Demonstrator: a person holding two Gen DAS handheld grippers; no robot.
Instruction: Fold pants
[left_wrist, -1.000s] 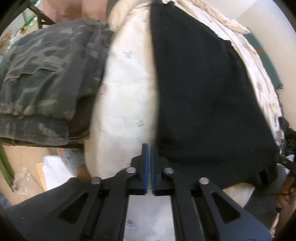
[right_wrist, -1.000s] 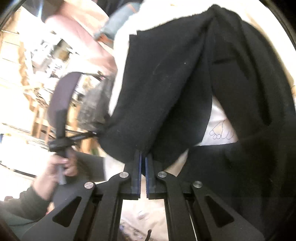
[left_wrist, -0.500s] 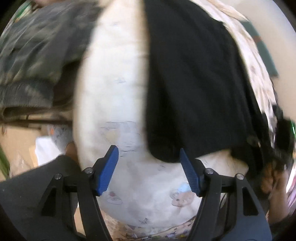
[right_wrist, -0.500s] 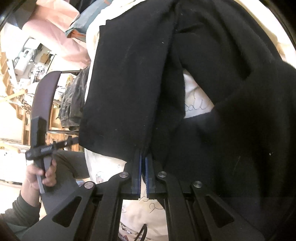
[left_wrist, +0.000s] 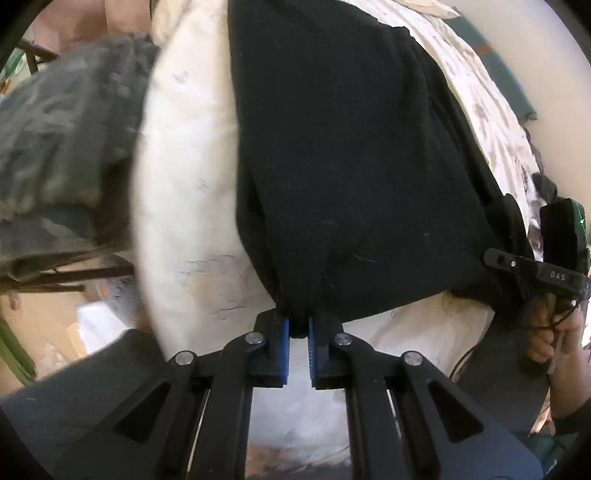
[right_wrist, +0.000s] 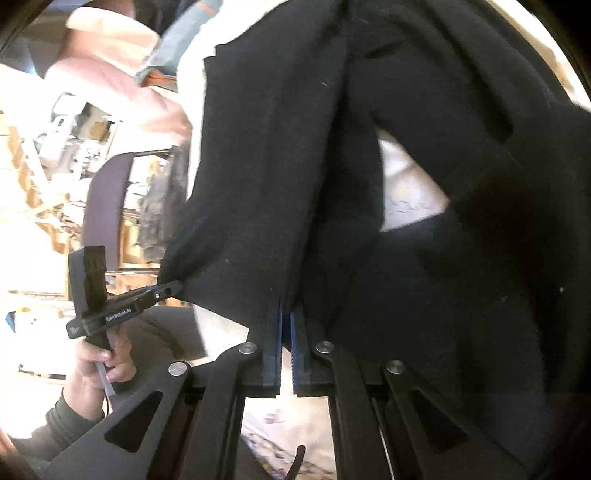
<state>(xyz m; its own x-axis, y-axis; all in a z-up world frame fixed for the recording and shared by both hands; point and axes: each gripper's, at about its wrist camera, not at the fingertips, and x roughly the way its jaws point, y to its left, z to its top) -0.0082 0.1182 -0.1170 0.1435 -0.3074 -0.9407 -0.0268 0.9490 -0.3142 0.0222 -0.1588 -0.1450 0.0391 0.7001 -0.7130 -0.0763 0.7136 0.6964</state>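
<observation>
Between both clamped claws (left_wrist: 298, 330) (right_wrist: 286, 314), black pants' (left_wrist: 351, 166) near hem.

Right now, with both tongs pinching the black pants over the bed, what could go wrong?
1. The left tongs grip only a small bunch at the hem of the black pants; it may slip out when pulled.
2. The right tongs pinch where several layers meet, so the fold may come out crooked.
3. The pants lie near the edge of the white bedding and could slide off.
</observation>
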